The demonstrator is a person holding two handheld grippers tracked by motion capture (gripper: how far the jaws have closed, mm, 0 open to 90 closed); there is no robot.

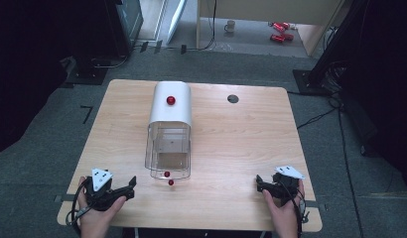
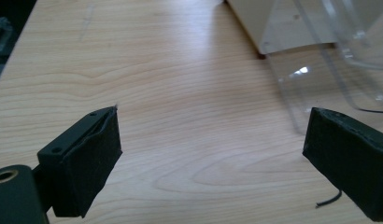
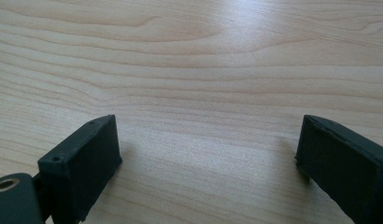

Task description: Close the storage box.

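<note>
**Both tongs spread and empty at the near edge of the table**

The left tongs (image 1: pixel 131 187) are held low at the near left corner of the wooden table (image 1: pixel 241 144), their jaws spread wide with nothing between them; in the left gripper view bare wood is seen in the gap. The right tongs (image 1: pixel 259 184) are held at the near right corner, jaws likewise spread and empty, and plain wood grain is seen between them in the right gripper view. The two tongs are kept well apart from each other.

Between them, nearer the left tongs, a small red ball (image 1: pixel 170 182) is seen lying on the wood. Just beyond it a second red ball (image 1: pixel 167 174) is found at the front edge of a clear plastic box (image 1: pixel 168 151), whose see-through wall (image 2: pixel 315 79) is caught ahead and to the right of the left jaws. The far part of the box is covered by a white curved lid (image 1: pixel 170 111), on which a red knob (image 1: pixel 170 100) is set
</note>
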